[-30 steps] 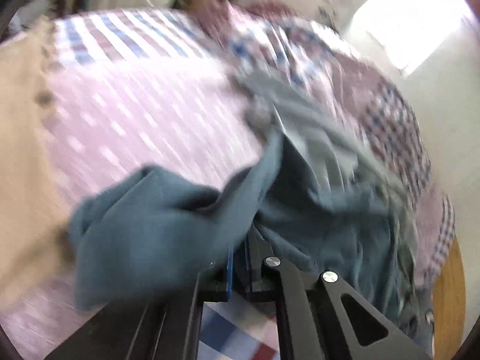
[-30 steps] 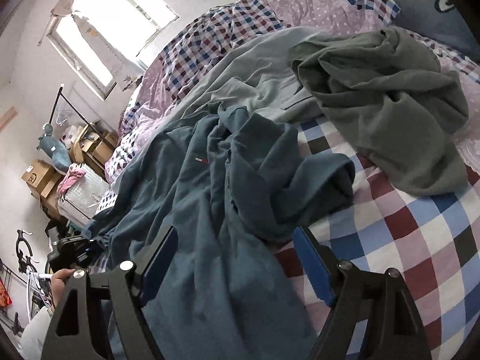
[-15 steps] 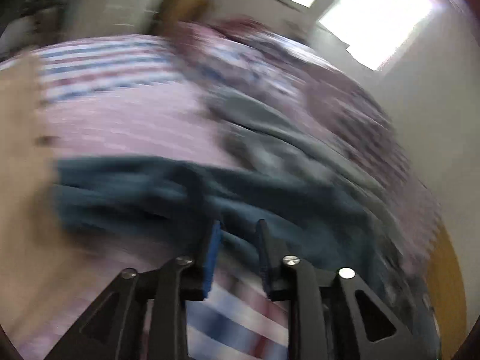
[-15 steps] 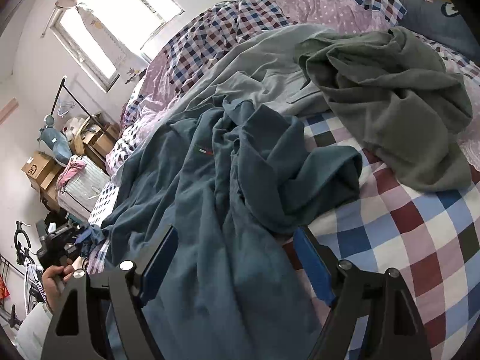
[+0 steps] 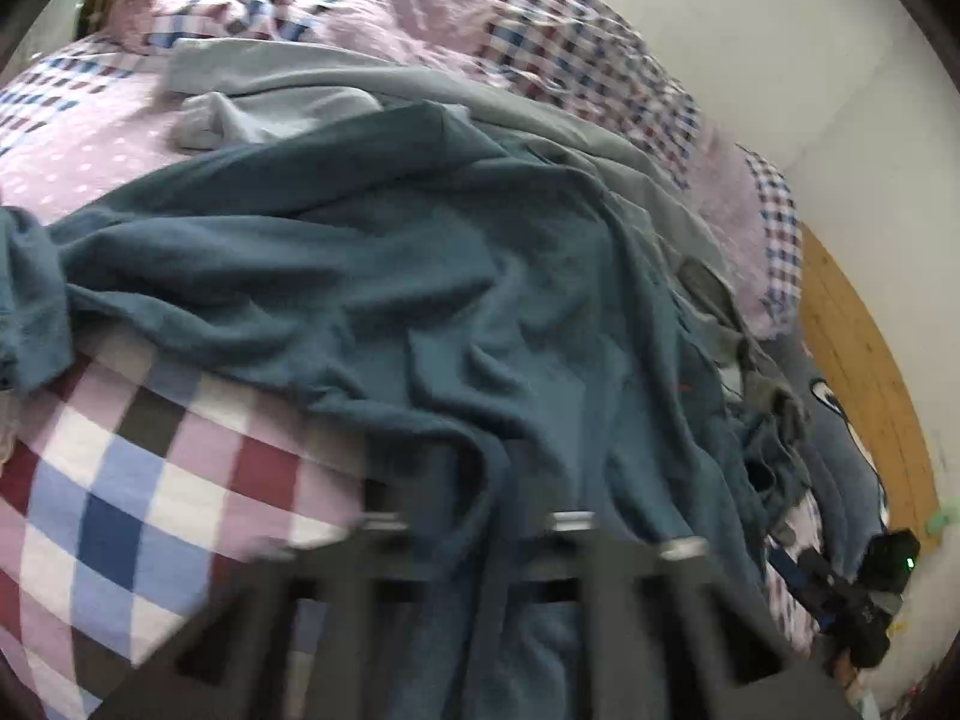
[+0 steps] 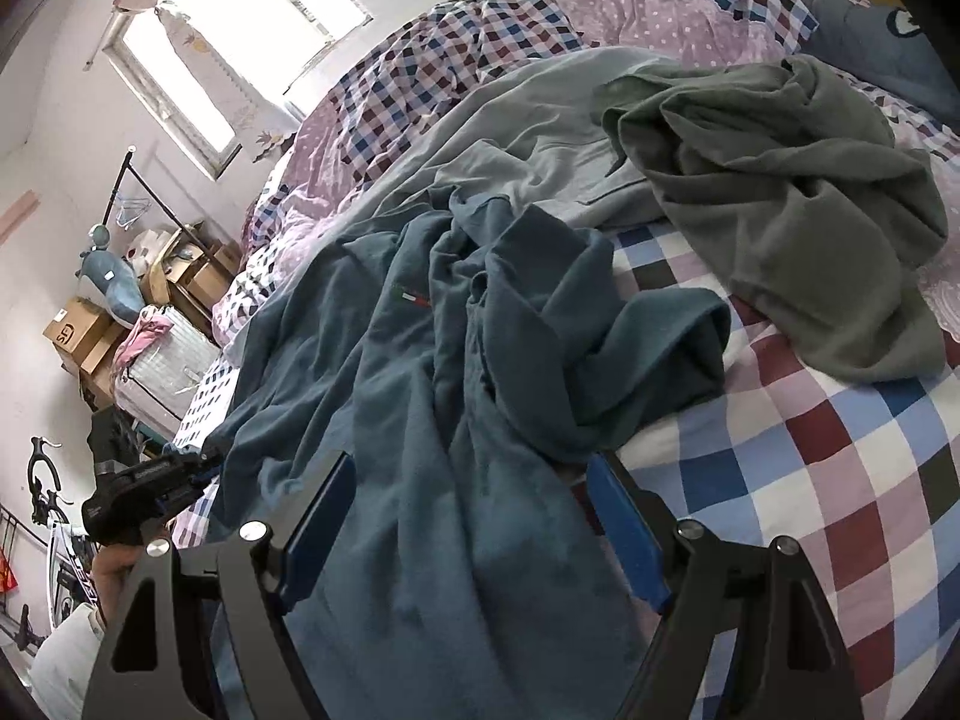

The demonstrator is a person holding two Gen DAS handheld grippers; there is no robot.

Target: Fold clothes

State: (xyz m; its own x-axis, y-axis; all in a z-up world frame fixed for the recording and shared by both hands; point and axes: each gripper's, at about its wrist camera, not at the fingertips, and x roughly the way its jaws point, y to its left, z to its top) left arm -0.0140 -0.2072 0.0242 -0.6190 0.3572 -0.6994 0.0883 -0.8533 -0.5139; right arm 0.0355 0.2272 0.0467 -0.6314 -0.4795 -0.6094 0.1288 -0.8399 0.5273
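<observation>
Fingers [image 5: 384,516] of left gripper [image 5: 474,540] (blurred) have released the blue garment [image 5: 390,276].

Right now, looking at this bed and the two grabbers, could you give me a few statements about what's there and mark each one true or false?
1. The blue top lies crumpled on the checked bedspread. True.
2. The right gripper is clamped shut on a sock. False: its jaws stand wide open over the blue top, gripping nothing.
3. The green top is neatly folded. False: it lies in a rumpled heap.
4. A pale grey garment lies beyond the blue top. True.
5. A window shows behind the bed. True.
</observation>
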